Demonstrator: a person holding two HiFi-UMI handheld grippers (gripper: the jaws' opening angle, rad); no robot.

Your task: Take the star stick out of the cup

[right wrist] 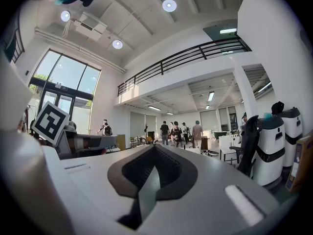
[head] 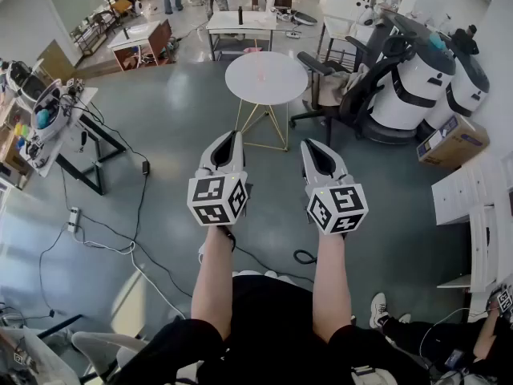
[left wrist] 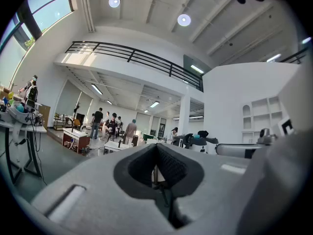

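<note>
Approach to the round white table (head: 282,95): we hold the left gripper (head: 234,135) and the right gripper (head: 309,143) level and side by side, well short of the table, both noses aimed at it. We judge this a ready stance before the reach. Each pair of jaws is closed tip to tip, with nothing between. We cannot make out the cup and star stick for certain. Only a faint pale speck (head: 258,76) shows at the table's middle, well apart from both grippers.

Round white table (head: 266,77) on grey floor (head: 160,143); black chair (head: 365,83) beside.
</note>
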